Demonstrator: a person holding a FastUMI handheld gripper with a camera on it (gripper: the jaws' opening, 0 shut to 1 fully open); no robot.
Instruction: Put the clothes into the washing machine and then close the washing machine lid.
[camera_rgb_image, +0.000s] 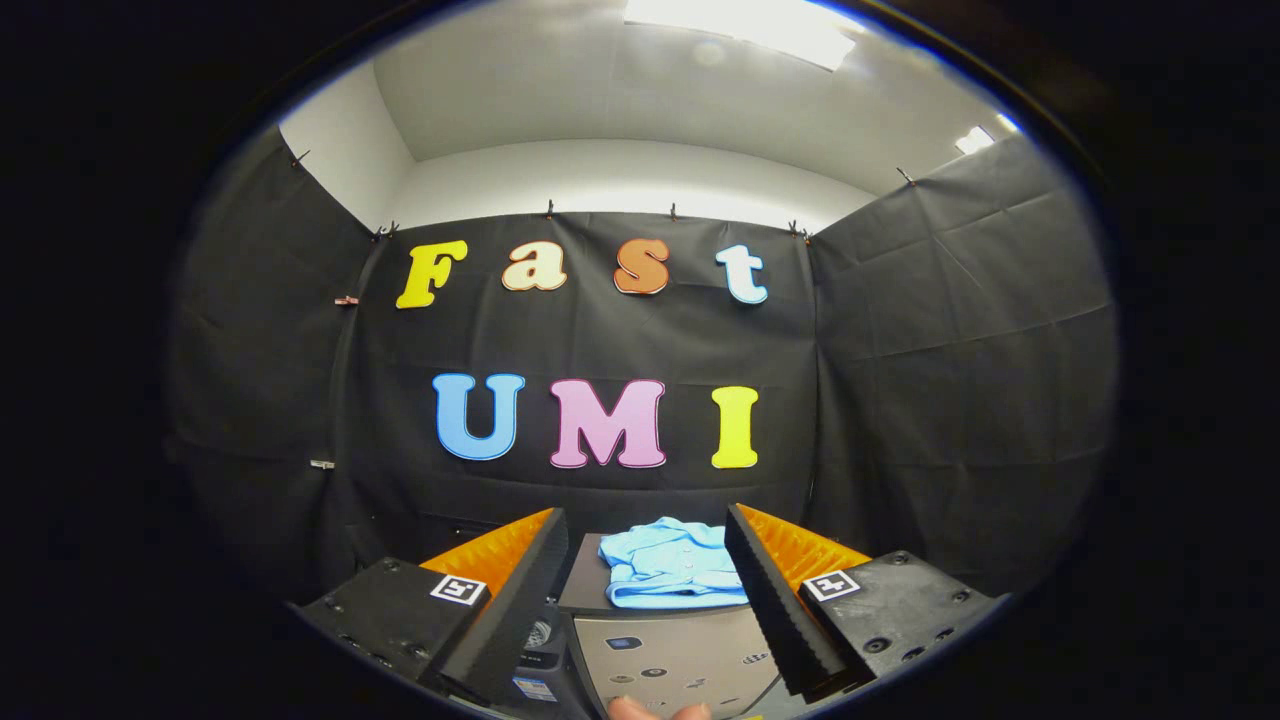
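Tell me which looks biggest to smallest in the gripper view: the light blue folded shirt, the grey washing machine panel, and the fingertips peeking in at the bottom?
1. Grey washing machine panel, though it sits nearer the camera, which may flatter it.
2. Light blue folded shirt, lying beyond the panel, between the open gripper fingers.
3. Person's fingertips, barely showing.

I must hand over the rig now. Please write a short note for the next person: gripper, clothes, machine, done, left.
Gripper: open, fingers wide apart, holding nothing.
Shirt: folded, light blue, lying on the dark top of the machine, beyond the fingers and between them.
A hand rests at the machine's near edge.
Done: nothing; shirt not picked up.
Left: grasp shirt, put it in, close lid. Lid state: cannot tell.
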